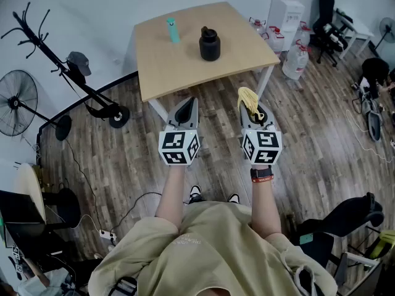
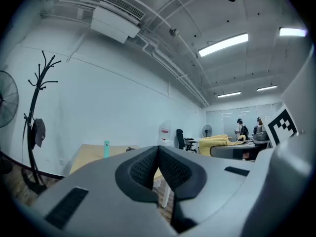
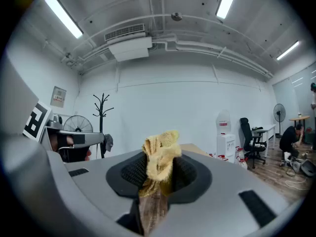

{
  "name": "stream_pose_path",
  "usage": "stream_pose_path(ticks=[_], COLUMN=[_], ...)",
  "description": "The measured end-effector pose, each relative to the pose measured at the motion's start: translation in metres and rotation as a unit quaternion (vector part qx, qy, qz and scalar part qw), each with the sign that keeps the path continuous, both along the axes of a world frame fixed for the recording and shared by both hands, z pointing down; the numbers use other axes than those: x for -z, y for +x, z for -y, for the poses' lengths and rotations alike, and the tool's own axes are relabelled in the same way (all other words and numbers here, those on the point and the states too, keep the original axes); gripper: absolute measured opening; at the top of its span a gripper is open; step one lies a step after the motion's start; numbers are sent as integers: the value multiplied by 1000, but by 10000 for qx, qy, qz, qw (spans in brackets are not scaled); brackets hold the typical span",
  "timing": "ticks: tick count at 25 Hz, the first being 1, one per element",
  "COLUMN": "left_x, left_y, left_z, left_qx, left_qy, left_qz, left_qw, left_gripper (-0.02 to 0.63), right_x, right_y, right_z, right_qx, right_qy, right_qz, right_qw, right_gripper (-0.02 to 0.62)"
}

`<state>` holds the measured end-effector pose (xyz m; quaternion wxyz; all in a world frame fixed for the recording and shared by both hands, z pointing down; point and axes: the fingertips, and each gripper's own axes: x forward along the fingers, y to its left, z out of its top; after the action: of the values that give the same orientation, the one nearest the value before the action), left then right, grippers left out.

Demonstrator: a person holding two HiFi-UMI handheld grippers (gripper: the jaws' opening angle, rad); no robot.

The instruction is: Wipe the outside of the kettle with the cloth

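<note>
A black kettle (image 1: 209,44) stands upright on the light wooden table (image 1: 179,66), far ahead of both grippers. My right gripper (image 1: 252,111) is shut on a yellow cloth (image 1: 247,98), which bunches up between the jaws and sticks out past the tips (image 3: 160,158). My left gripper (image 1: 186,108) is shut with nothing in it, its ribbed pads (image 2: 148,169) meeting at the tip. Both grippers hang side by side over the wood floor, short of the table's near edge. In the left gripper view the kettle is mostly hidden behind the jaws.
A teal bottle (image 1: 173,30) stands on the table left of the kettle, also seen as a small teal bottle (image 2: 106,148). A coat rack (image 1: 74,73) and a fan (image 1: 15,102) stand at left. Water jugs (image 1: 296,60) and office chairs (image 1: 327,17) sit at the right.
</note>
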<state>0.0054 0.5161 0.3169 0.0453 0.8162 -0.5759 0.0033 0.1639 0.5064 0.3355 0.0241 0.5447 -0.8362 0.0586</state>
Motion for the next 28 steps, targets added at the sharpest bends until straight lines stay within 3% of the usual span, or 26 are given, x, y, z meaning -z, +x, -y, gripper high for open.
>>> stream_pose_path(ticks=[9, 16, 22, 28], left_x=[-21, -48, -64, -71], left_y=[56, 54, 29, -11], left_z=[-30, -31, 27, 141], left_qx=[244, 391, 428, 343], left_qy=[-32, -211, -233, -144], left_qz=[-74, -150, -270, -302], left_qw=[9997, 9989, 9984, 9989], left_gripper=[25, 25, 25, 25], right_x=[-14, -36, -53, -61], right_y=[61, 57, 31, -17], right_z=[-17, -12, 47, 154], right_qx=[313, 592, 667, 626], right_qy=[50, -83, -179, -211], right_qz=[24, 73, -1, -12], right_qw=[9995, 9982, 9976, 9978], right_gripper=[120, 121, 121, 121])
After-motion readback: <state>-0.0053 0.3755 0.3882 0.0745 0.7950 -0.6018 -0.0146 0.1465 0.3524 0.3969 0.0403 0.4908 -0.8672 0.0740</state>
